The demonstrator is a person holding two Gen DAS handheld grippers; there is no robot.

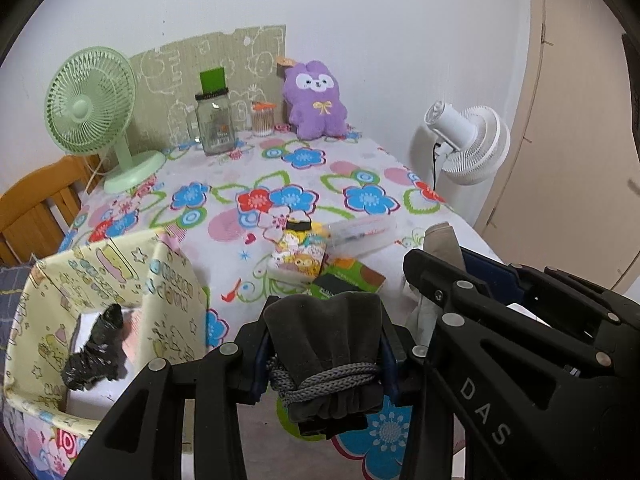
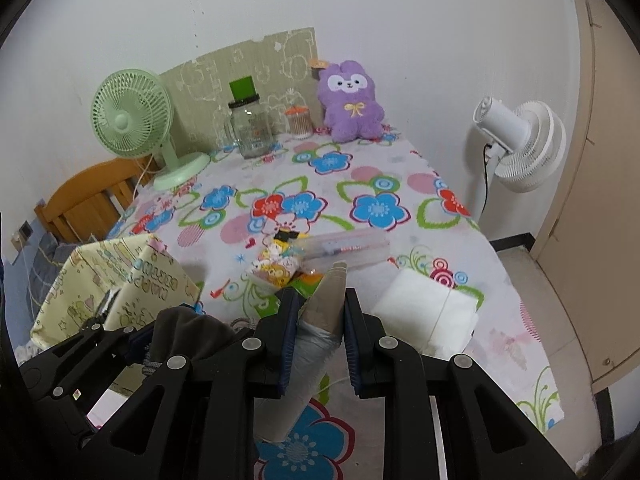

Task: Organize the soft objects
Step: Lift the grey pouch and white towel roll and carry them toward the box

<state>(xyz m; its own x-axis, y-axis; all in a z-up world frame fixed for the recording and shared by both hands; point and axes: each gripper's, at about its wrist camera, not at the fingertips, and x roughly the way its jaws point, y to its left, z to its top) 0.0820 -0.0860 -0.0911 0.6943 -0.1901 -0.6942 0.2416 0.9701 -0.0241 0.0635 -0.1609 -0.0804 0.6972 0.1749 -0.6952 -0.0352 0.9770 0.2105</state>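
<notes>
My left gripper (image 1: pixel 324 344) is shut on a dark grey drawstring pouch (image 1: pixel 326 336) tied with a grey cord, held above the table's near edge. The pouch also shows in the right wrist view (image 2: pixel 188 334). My right gripper (image 2: pixel 320 320) is shut on a grey and white foil-like packet (image 2: pixel 324 304), which also shows in the left wrist view (image 1: pixel 442 240). A yellow patterned fabric box (image 1: pixel 108 280) stands left of the left gripper, with a black crumpled item (image 1: pixel 100 352) inside. A purple plush bunny (image 1: pixel 314 100) sits at the table's far edge.
On the flowered tablecloth (image 2: pixel 360 184) lie a cartoon-print pouch (image 1: pixel 298 254), a clear pencil case (image 1: pixel 360 232), a green and orange packet (image 1: pixel 352 276) and a white folded cloth (image 2: pixel 428 316). A green fan (image 1: pixel 90 108), a glass jar (image 1: pixel 214 120) and a cotton swab pot (image 1: pixel 263 120) stand at the back. A white fan (image 2: pixel 520 144) stands right of the table.
</notes>
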